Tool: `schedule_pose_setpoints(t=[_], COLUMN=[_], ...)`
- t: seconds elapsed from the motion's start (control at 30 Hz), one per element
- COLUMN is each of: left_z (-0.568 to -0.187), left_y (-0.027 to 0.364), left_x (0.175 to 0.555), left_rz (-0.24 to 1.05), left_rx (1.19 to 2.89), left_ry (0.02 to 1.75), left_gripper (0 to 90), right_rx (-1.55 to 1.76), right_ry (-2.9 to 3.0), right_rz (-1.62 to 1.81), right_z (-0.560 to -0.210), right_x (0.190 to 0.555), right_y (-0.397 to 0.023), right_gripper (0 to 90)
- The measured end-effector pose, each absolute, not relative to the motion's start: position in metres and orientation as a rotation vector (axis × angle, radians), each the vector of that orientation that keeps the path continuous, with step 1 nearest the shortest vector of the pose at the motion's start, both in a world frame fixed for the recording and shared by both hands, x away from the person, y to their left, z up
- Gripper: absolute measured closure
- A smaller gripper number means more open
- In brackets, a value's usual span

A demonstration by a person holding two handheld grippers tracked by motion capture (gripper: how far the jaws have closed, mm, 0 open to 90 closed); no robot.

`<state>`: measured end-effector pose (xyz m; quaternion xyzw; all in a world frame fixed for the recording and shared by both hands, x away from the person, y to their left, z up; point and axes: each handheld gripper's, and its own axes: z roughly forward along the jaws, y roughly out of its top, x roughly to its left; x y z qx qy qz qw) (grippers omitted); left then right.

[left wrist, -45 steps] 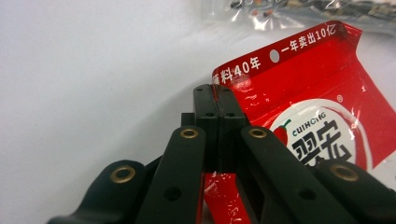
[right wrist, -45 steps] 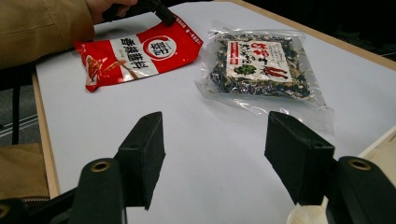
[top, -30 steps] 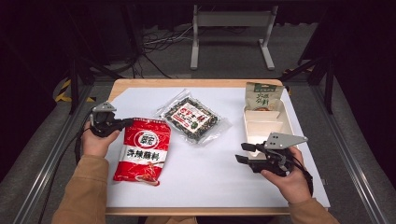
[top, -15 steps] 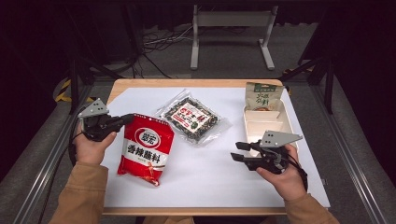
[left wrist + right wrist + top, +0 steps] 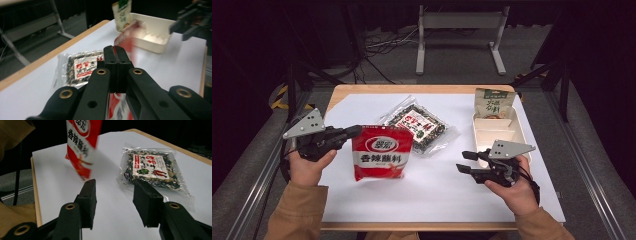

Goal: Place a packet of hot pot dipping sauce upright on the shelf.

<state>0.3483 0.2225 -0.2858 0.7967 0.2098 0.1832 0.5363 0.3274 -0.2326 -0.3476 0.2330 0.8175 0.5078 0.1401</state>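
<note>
**Red bag hanging off the left gripper, clear of the table**

Red bag point(image 5: 382, 157) of spicy seasoning is up off the white table point(image 5: 437, 200), pinched at its top left corner by the left gripper point(image 5: 354, 131). In the left gripper view the two black jaws are pressed tight together with a thin strip of red foil caught between them, and the rest of the bag hangs below, blurry. The bag hangs upright at the left side of the table, label facing the near edge.

Just right of it and a bit farther back lies a clear packet point(image 5: 419, 125) of dried greens with a red and white label, flat on the table and not touching the bag. At the far right there's a cream tray point(image 5: 517, 131) with a green pouch point(image 5: 493, 104) standing at its far end.

The right gripper point(image 5: 465, 161) hovers low near the tray's near end, jaws apart with nothing between them; they've just been opening a little wider.
</note>
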Motion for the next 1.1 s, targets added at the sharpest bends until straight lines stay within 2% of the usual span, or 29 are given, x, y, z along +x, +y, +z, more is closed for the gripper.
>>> schedule_pose_setpoints(t=[0.27, 0.7, 0.83, 1.1], left_z=[-0.274, -0.264, -0.263, -0.265], left_y=[0.207, 0.184, 0.173, 0.159], left_x=[0.334, 0.314, 0.308, 0.303], left_rz=[0.462, 0.336, 0.278, 0.266], left_rx=[1.867, 1.865, 1.861, 1.858], left_ry=[0.43, 0.277, 0.187, 0.135], left_gripper=[90.0, 90.0, 90.0, 90.0], right_rx=[0.679, 0.591, 0.46, 0.384], right_ry=[2.35, 2.393, 2.455, 2.491], right_rz=[1.48, 1.575, 1.702, 1.7], right_z=[-0.348, -0.346, -0.349, -0.357], right_x=[0.332, 0.329, 0.326, 0.332], right_y=[-0.231, -0.204, -0.194, -0.184], right_gripper=[51.8, 42.1, 39.8, 42.1])
